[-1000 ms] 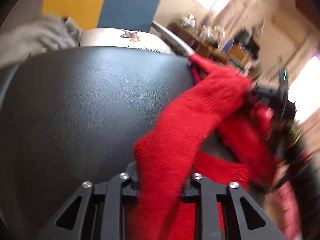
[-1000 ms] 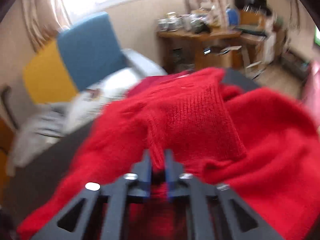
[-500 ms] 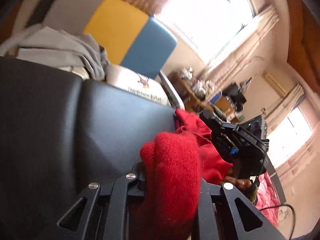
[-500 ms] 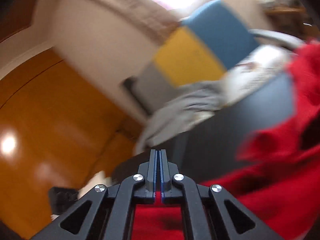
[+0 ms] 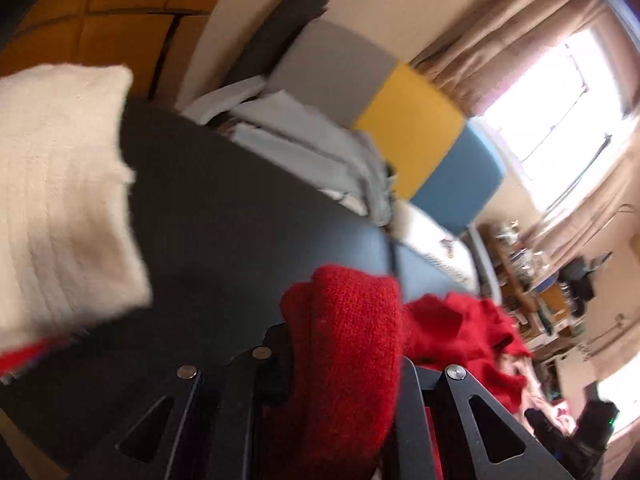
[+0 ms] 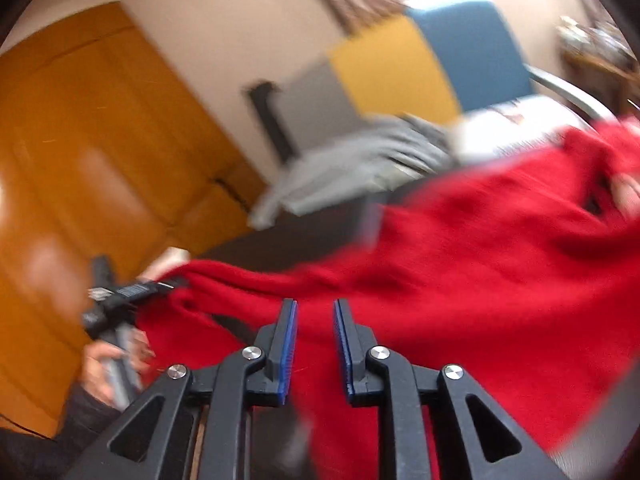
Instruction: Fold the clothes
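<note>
Black table (image 5: 240,216) bears red sweater (image 6: 500,248); no writing legible

Both wrist views close over red sweater (image 5: 348,344), facing chair (image 6: 460,64)

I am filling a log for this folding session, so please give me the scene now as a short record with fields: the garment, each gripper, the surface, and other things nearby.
garment: red knit sweater, spread over the surface, partly bunched
left gripper: clamped on a thick fold of the sweater
right gripper: jaws opening, no cloth pinched between the pads; sweater lies just beyond them
surface: black padded top
nearby: cream knit item on the surface; grey clothes behind it; yellow and blue chair
image quality: both views blurred
</note>
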Demonstrator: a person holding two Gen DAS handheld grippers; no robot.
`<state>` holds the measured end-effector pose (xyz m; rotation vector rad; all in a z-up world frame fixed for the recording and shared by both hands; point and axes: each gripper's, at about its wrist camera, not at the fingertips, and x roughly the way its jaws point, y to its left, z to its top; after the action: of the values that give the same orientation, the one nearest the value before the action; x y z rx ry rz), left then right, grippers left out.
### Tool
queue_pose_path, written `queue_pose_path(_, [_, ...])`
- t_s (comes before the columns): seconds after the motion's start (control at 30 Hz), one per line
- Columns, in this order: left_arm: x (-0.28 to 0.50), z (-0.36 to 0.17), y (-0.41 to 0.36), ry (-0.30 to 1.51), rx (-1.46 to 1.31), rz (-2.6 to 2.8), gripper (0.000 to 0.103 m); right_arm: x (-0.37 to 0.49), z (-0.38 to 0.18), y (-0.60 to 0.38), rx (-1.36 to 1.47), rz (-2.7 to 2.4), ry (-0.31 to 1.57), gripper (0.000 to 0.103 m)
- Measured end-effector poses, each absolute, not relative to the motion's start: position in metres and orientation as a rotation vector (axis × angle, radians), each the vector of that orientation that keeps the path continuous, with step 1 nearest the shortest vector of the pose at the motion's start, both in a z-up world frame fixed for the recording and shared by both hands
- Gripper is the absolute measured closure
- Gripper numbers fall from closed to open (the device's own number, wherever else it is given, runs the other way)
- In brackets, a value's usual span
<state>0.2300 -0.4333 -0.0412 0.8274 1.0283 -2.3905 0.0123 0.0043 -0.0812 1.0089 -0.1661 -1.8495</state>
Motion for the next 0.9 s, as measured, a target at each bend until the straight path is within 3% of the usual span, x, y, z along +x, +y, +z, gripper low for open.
queue_pose_path(0.13, [0.248, -0.053, -0.457, 1.012, 0.843, -2.294, 0.084, 0.018, -0.133, 0.021, 1.180, -1.975, 0.035, 0.081])
queue_pose_path(0.23, [0.266, -0.052, -0.464, 1.000, 0.809, -2.241, 0.076, 0.029, -0.166, 0.019, 1.258, -1.970, 0.182, 0.081])
queue_pose_path(0.3, [0.279, -0.050, -0.466, 0.971, 0.794, -2.217, 0.065, 0.044, -0.174, 0.020, 1.237, -1.969, 0.244, 0.080])
queue_pose_path(0.33, [0.285, -0.048, -0.467, 0.930, 0.791, -2.203, 0.060, 0.049, -0.175, 0.019, 1.217, -1.963, 0.260, 0.075])
queue_pose_path(0.4, [0.294, -0.042, -0.468, 0.846, 0.785, -2.169, 0.042, 0.057, -0.178, 0.015, 1.213, -1.941, 0.263, 0.070])
queue_pose_path(0.47, [0.303, -0.038, -0.471, 0.793, 0.773, -2.136, 0.034, 0.072, -0.179, 0.011, 1.227, -1.892, 0.292, 0.059])
queue_pose_path(0.6, [0.305, -0.028, -0.469, 0.763, 0.768, -2.147, 0.034, 0.112, -0.173, -0.006, 1.237, -1.789, 0.453, 0.032])
queue_pose_path(0.7, [0.283, -0.028, -0.432, 0.779, 0.821, -2.300, 0.033, 0.126, -0.170, -0.014, 1.258, -1.681, 0.402, 0.032])
queue_pose_path(0.8, [0.255, -0.060, -0.374, 0.762, 0.993, -2.455, 0.033, 0.120, -0.163, -0.007, 1.290, -1.584, 0.250, 0.037])
queue_pose_path(0.9, [0.231, -0.098, -0.321, 0.727, 1.163, -2.546, 0.034, 0.094, -0.143, 0.005, 1.214, -1.706, 0.227, 0.041])
